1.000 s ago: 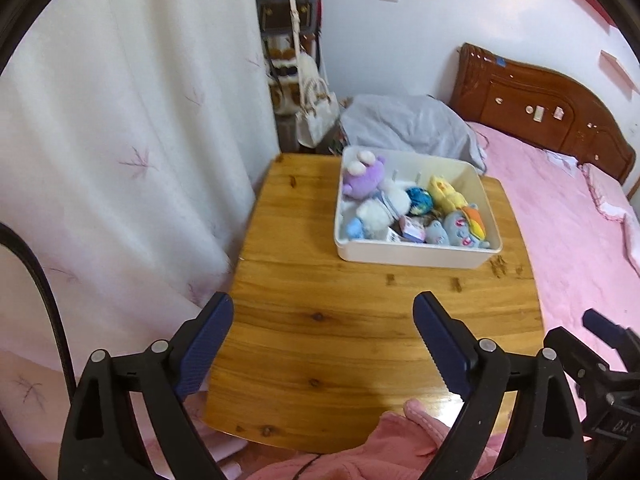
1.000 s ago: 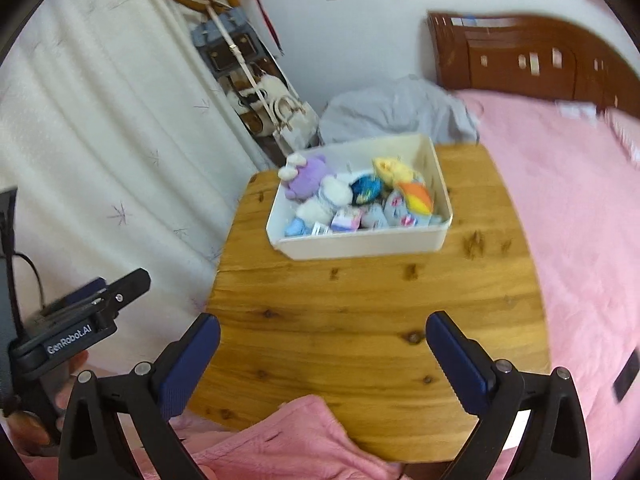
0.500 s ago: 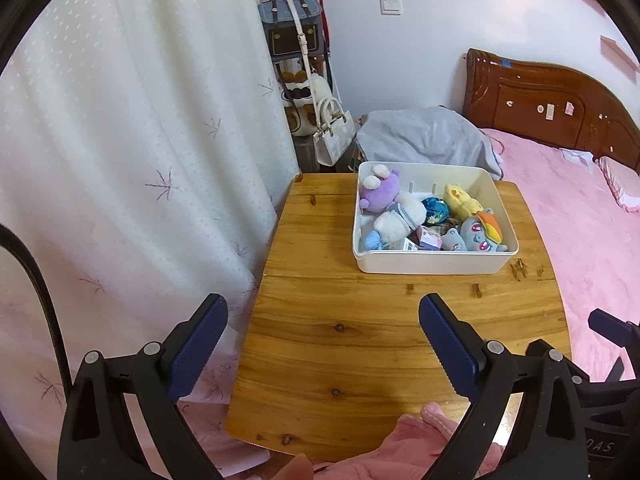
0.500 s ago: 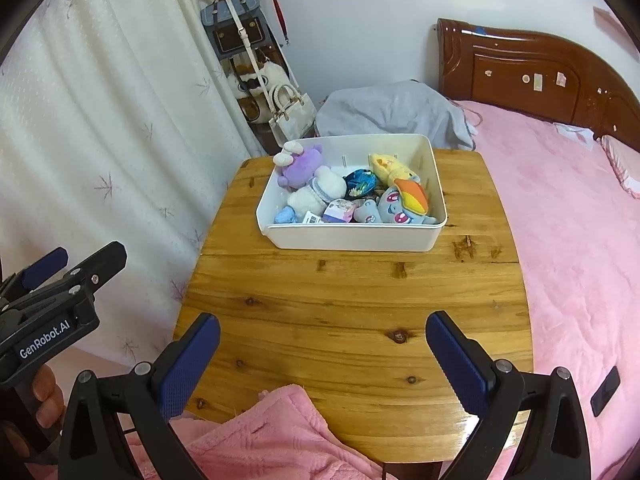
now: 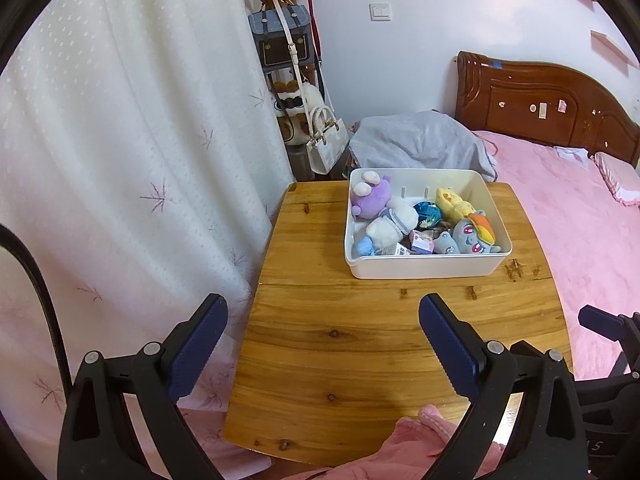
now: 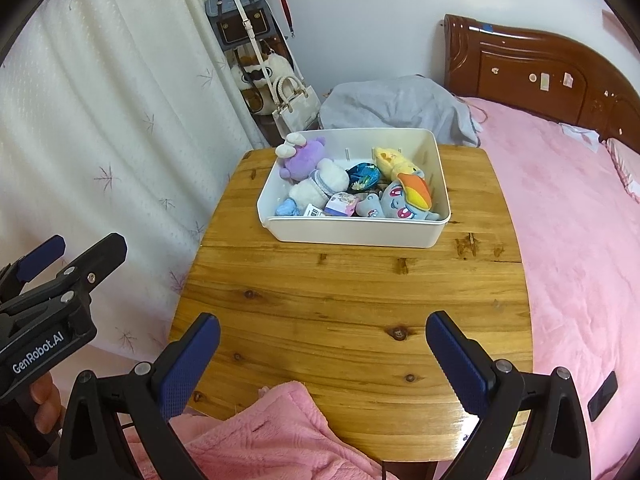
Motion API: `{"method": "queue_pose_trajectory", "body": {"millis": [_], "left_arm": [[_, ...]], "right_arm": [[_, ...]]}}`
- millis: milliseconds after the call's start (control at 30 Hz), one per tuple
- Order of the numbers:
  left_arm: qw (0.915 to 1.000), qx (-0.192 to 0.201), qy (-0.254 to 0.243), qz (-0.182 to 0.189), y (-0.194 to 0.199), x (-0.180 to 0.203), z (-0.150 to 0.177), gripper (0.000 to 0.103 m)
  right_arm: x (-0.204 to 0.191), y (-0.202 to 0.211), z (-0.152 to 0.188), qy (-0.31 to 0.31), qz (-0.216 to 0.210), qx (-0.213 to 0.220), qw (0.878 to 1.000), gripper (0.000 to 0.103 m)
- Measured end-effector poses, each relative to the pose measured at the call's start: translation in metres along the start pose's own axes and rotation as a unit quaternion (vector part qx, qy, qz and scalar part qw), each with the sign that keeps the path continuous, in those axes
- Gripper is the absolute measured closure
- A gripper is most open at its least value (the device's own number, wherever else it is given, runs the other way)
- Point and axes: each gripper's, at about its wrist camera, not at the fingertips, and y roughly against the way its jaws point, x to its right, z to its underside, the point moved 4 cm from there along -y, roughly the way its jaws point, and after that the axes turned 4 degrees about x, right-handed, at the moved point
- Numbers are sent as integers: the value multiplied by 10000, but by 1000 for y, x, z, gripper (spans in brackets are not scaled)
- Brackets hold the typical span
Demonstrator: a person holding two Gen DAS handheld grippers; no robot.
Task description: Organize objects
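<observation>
Bin (image 6: 352, 236) wall hides toys' bottoms; both claws wide, empty.

A home bedroom: a pink-covered bed (image 5: 580, 200) with carved wooden headboard (image 5: 540, 104), white curtain (image 5: 120, 140), and handbags (image 5: 282, 42) on a coat stand.

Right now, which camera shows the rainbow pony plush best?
The right wrist view: the pony sits near the frame's middle in the bin, face, pink eyes and rainbow mane all clear. The left wrist view shows the same pony smaller and further off-centre, its lower face cut off by the bin's front wall.
</observation>
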Motion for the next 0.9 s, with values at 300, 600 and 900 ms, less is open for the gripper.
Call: {"method": "queue_pose_trajectory", "body": {"millis": [300, 600, 900], "left_arm": [[10000, -36, -35, 77, -1, 6, -2, 6], [9999, -62, -38, 85, -2, 11, -2, 6], [9999, -81, -36, 113, -4, 11, -2, 6]], "right_arm": [[3, -4, 0, 44, -28, -93, 9999, 0], [5, -7, -2, 58, -32, -140, 9999, 0], [7, -12, -4, 99, -40, -221, 9997, 0]]}}
